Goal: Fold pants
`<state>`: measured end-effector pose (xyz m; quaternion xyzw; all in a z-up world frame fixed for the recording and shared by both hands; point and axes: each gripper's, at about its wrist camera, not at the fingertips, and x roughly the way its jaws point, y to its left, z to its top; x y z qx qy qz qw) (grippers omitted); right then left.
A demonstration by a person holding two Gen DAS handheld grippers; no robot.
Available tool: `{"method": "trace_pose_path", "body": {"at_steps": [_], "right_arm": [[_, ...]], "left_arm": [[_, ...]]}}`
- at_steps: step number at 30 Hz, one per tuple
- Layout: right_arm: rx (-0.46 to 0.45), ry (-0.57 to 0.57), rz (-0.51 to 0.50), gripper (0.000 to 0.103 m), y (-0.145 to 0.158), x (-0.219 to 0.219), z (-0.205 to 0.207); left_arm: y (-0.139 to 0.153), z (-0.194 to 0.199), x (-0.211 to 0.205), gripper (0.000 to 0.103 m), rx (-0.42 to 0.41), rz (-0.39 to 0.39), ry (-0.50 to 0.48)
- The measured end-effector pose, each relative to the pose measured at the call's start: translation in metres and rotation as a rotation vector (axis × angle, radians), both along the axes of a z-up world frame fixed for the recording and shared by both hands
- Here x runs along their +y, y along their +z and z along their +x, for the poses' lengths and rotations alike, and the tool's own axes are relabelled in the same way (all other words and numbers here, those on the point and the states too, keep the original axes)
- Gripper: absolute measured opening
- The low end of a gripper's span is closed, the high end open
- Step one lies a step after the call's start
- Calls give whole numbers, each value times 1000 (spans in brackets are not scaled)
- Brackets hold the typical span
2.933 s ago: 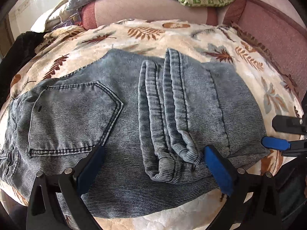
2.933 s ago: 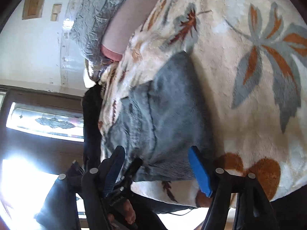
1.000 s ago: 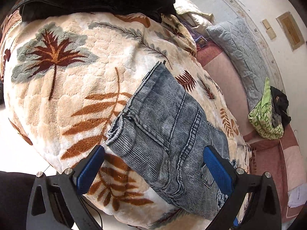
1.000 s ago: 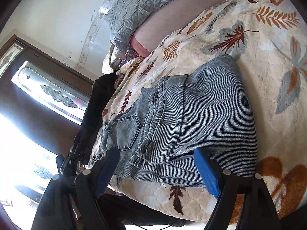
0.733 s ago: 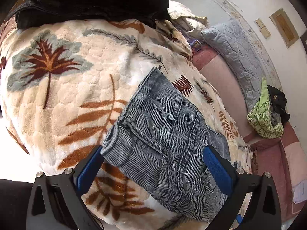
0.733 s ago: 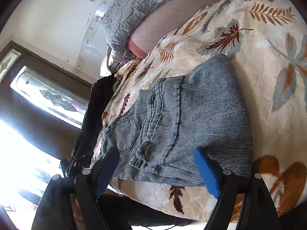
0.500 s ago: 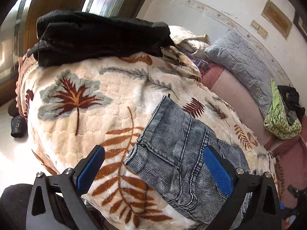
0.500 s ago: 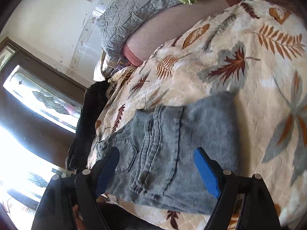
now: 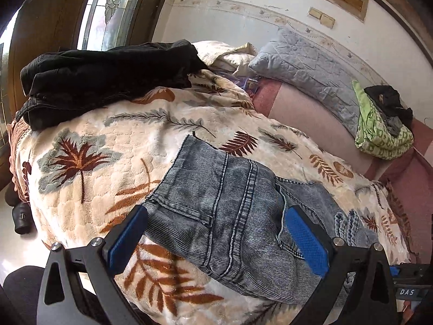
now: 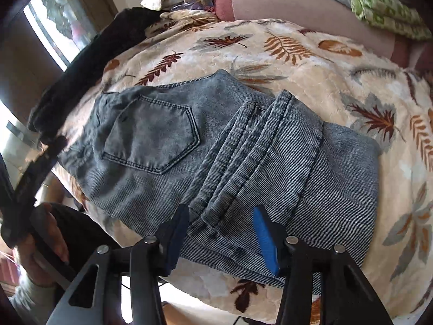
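Folded grey-blue jeans [image 9: 232, 205] lie on a cream leaf-print blanket [image 9: 108, 146]. My left gripper [image 9: 216, 238] is open, its blue pads on either side of the waistband end, above the cloth and holding nothing. In the right wrist view the jeans [image 10: 243, 151] show a back pocket at left and the folded leg hems in the middle. My right gripper [image 10: 222, 230] is partly open just above the near edge of the folded legs, with nothing between its pads.
A black garment [image 9: 108, 78] lies at the blanket's far left edge. A grey quilted pillow [image 9: 311, 62] and green folded cloth [image 9: 379, 127] rest on the pink sofa back [image 9: 305, 113]. A window is behind. The blanket drops off at the near edge.
Both grippers have swung round and pulled back from the jeans. The right gripper's pads have come closer together. The jeans stay folded in place.
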<state>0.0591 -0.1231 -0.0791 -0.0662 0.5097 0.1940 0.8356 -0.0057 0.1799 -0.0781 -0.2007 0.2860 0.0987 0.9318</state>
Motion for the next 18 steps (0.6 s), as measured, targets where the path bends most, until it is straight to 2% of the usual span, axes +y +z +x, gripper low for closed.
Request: {"method": "trace_pose_path", "body": {"at_steps": [2,4,6,8,9,11,13,15,18], "right_arm": [[-27,32,-50,49,-5,6,-4],[-22,66,-83,39,-15,12,-3],[-73,85,-162,34,-22,18,-7],[-68,82,-138,25,-22,16,-6],[-64,88,-126,14,-20,16,-3],[-42,89,-94,13,-18,15,-3],[-31,63,-20,13,-11,5,-2],[-79,53,24,12,6,0,-11],[-108,122,39,12,21,9,-26]], "left_arm": [[1,0,-1,102,-3,-3,-3],[1,-1,-3,102,-6,2,-3],[2,-2,-4,102,-8,9,-8],[2,-2,-6,102,-8,13,-19],[2,-2,-8,102,-10,14,-26],[2,0,-13,102,-10,27,-41],[2,2,-17,102,-3,31,-56],[1,2,-19,102,-2,32,-59],[0,5,-22,102,2,33,-63]]}}
